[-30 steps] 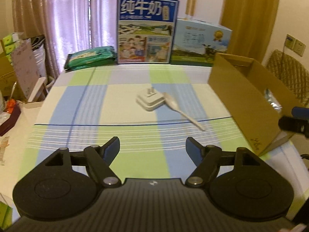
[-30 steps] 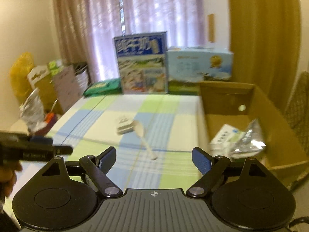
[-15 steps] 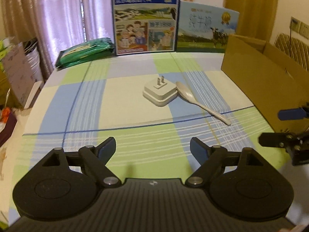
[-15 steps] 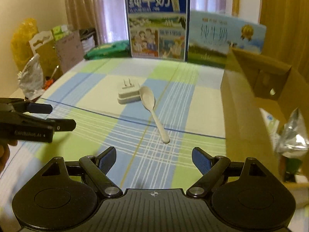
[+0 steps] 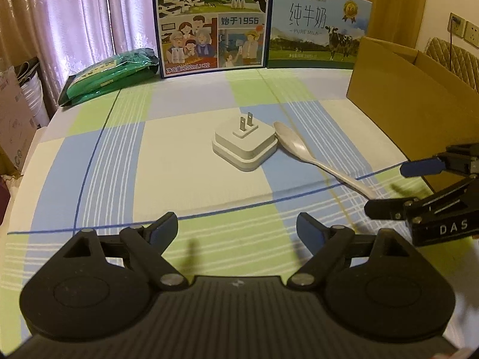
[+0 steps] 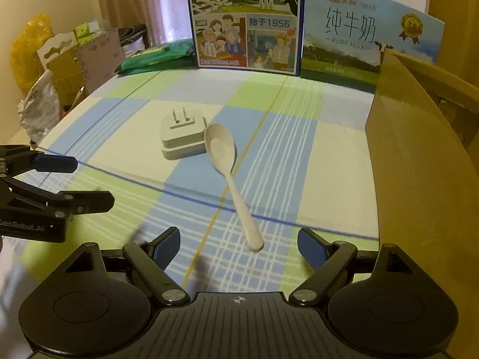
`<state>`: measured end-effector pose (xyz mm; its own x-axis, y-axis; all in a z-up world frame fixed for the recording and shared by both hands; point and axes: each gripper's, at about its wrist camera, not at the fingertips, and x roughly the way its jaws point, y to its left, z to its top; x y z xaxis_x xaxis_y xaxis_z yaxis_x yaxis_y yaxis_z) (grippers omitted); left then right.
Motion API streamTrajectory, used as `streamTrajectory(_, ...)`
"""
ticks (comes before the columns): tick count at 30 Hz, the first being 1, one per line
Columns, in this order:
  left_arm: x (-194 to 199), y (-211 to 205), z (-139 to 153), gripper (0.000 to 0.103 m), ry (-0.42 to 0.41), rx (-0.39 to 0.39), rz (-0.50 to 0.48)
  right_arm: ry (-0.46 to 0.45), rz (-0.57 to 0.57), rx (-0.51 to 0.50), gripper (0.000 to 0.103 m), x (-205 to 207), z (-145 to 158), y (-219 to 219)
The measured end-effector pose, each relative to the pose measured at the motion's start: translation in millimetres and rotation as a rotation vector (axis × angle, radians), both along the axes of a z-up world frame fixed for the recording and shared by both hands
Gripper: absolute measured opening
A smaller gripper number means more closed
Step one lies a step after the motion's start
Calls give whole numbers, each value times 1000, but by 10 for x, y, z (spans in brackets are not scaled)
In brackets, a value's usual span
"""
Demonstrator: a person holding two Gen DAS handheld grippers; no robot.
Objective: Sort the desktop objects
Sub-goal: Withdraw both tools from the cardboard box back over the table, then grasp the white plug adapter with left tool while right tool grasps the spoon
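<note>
Both grippers lower, nearer: right gripper (image 6: pixel 239 243) wide open, empty, over spoon (image 6: pixel 229 173) handle, frame centre; left gripper (image 5: pixel 238 229) likewise, facing charger (image 5: pixel 245 145).

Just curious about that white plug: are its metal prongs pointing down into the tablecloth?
No, the white plug lies on its back on the tablecloth, and its two prongs stick upward.

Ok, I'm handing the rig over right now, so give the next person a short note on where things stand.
Left gripper: open, empty, low over the tablecloth.
Right gripper: open, empty, at the spoon's handle end.
White plug adapter and white spoon lie mid-table, touching or nearly so.
Cardboard box stands on the right.
Done: neither item picked.
Left: adapter and spoon, probably into the box.
</note>
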<state>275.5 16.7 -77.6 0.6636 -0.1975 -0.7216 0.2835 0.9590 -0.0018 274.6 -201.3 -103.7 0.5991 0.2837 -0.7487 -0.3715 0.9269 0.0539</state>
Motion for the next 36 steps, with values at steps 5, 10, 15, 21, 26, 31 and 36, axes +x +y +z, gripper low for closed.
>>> streamTrajectory(5, 73, 87, -64, 84, 4, 35, 27, -8, -9, 5, 83, 113, -3, -16)
streamTrajectory(10, 81, 151, -69, 84, 4, 29, 40, -19, -4, 8, 83, 210, -18, 6)
streamTrajectory(15, 137, 125, -51, 84, -12, 27, 14, -46, 37, 20, 83, 290, -32, 97)
streamTrajectory(21, 251, 145, -61, 84, -32, 21, -11, -72, 112, 1, 73, 408, -98, 308)
streamTrajectory(26, 324, 224, -114, 84, -27, 29, 0, -111, 157, -25, 62, 528, -172, 427)
streamTrajectory(31, 350, 245, -131, 84, -20, 20, 9, -107, 157, 13, 54, 697, -257, 428)
streamTrajectory(36, 337, 214, -129, 84, -32, 12, -6, -112, 156, 18, 51, 772, -349, 396)
